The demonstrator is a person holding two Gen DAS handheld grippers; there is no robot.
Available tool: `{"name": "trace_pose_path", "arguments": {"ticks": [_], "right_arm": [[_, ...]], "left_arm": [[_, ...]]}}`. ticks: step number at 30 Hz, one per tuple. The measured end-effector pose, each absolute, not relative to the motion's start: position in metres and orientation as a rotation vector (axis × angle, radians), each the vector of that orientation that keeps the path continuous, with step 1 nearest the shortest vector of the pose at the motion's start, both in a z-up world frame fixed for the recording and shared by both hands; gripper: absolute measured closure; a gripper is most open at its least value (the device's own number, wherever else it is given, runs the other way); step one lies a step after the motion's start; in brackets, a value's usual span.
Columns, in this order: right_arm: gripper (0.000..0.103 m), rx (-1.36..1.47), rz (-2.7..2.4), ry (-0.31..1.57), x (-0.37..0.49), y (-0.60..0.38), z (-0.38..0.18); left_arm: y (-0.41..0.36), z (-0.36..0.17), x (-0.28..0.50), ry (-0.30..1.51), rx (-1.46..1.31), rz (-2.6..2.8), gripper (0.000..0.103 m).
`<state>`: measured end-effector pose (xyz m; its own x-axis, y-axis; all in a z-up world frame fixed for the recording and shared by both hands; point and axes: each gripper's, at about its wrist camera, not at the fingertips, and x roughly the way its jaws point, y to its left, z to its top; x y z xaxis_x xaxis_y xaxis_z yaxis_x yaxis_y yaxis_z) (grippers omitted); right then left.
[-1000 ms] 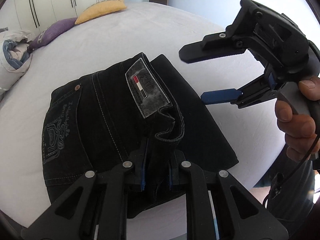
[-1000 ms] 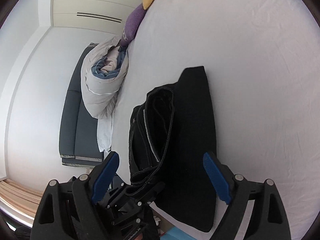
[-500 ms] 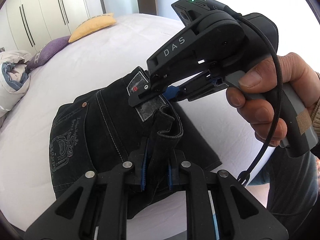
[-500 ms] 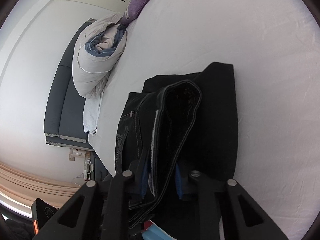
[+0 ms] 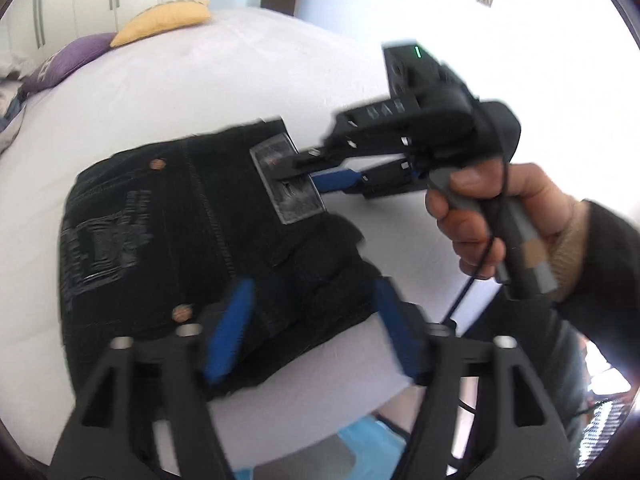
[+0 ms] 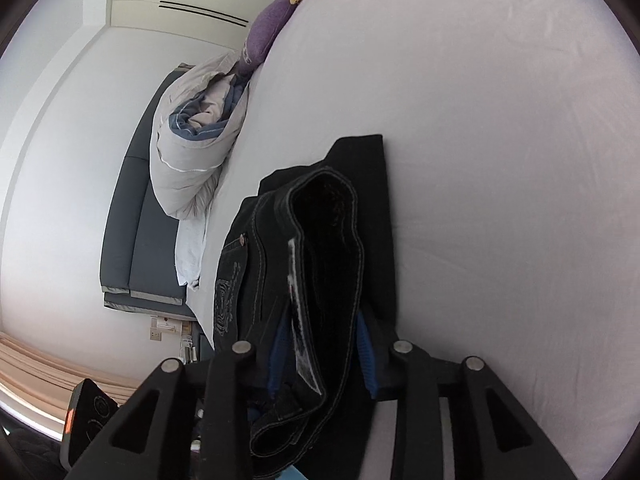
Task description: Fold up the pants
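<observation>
Black folded jeans (image 5: 160,240) lie on the white bed (image 5: 240,80), grey label patch (image 5: 286,178) on top. My left gripper (image 5: 312,330) hovers over their near edge. Its jaws are opening, blue pads wide apart and off the cloth, with only the near fold below them. My right gripper (image 5: 304,170), held by a hand (image 5: 480,220), reaches in from the right onto the waistband at the patch. In the right wrist view the looped waistband (image 6: 320,240) stands between the pads of the right gripper (image 6: 323,346), which still touch it while the jaws are opening.
A yellow pillow (image 5: 164,20) and a purple pillow (image 5: 64,60) lie at the bed's far end. A rolled grey-and-blue duvet (image 6: 196,152) rests at the bed's left side, by a dark padded piece of furniture (image 6: 136,232). White sheet spreads to the right (image 6: 500,160).
My left gripper let go of the jeans' near fold and opened wide, drawing back a little. My right gripper came in from the right and closed on the waistband by the patch.
</observation>
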<state>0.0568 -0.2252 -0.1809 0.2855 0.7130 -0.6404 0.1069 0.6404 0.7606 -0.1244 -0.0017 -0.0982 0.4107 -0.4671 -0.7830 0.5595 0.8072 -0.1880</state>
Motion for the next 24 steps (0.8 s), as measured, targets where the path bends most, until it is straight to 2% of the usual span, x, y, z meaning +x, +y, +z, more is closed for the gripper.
{"name": "trace_pose_path", "arguments": {"ticks": [1, 2, 3, 8, 9, 11, 14, 18, 19, 21, 22, 23, 24], "right_arm": [[0.066, 0.803, 0.441, 1.232, 0.056, -0.230, -0.176], [0.058, 0.772, 0.396, 1.225, 0.053, -0.235, -0.169], [0.056, 0.747, 0.365, 1.214, 0.051, -0.238, -0.160], [0.054, 0.869, 0.557, 1.061, 0.037, -0.220, -0.125], [0.046, 0.882, 0.613, 1.055, 0.034, -0.210, -0.123], [0.042, 0.852, 0.670, 1.096, 0.027, -0.190, -0.130], [0.043, 0.795, 0.660, 1.245, 0.015, -0.174, -0.163], [0.065, 0.874, 0.633, 1.228, -0.004, -0.202, -0.183], [0.066, 0.892, 0.618, 1.234, -0.008, -0.209, -0.184], [0.065, 0.862, 0.594, 1.240, -0.015, -0.218, -0.174], [0.062, 0.827, 0.573, 1.242, -0.015, -0.220, -0.166], [0.052, 0.806, 0.556, 1.231, -0.013, -0.223, -0.157], [0.051, 0.812, 0.558, 1.203, -0.009, -0.226, -0.148]], "left_arm": [[0.014, -0.093, -0.128, 0.934, 0.085, -0.636, 0.033], [0.025, -0.089, -0.128, 0.935, 0.072, -0.620, 0.033], [0.038, -0.090, -0.126, 0.945, 0.059, -0.594, 0.033], [0.097, -0.087, -0.082, 0.952, -0.066, -0.457, 0.033], [0.107, -0.089, -0.072, 0.952, -0.091, -0.453, 0.033], [0.118, -0.098, -0.060, 0.959, -0.106, -0.455, 0.033], [0.121, -0.109, -0.050, 0.995, -0.083, -0.439, 0.033], [0.119, -0.140, -0.027, 1.067, -0.053, -0.406, 0.033], [0.119, -0.142, -0.027, 1.071, -0.051, -0.402, 0.033], [0.118, -0.144, -0.029, 1.073, -0.030, -0.392, 0.033], [0.118, -0.145, -0.029, 1.073, -0.026, -0.388, 0.033], [0.118, -0.146, -0.029, 1.076, -0.029, -0.384, 0.033], [0.120, -0.147, -0.030, 1.080, -0.037, -0.382, 0.033]]}}
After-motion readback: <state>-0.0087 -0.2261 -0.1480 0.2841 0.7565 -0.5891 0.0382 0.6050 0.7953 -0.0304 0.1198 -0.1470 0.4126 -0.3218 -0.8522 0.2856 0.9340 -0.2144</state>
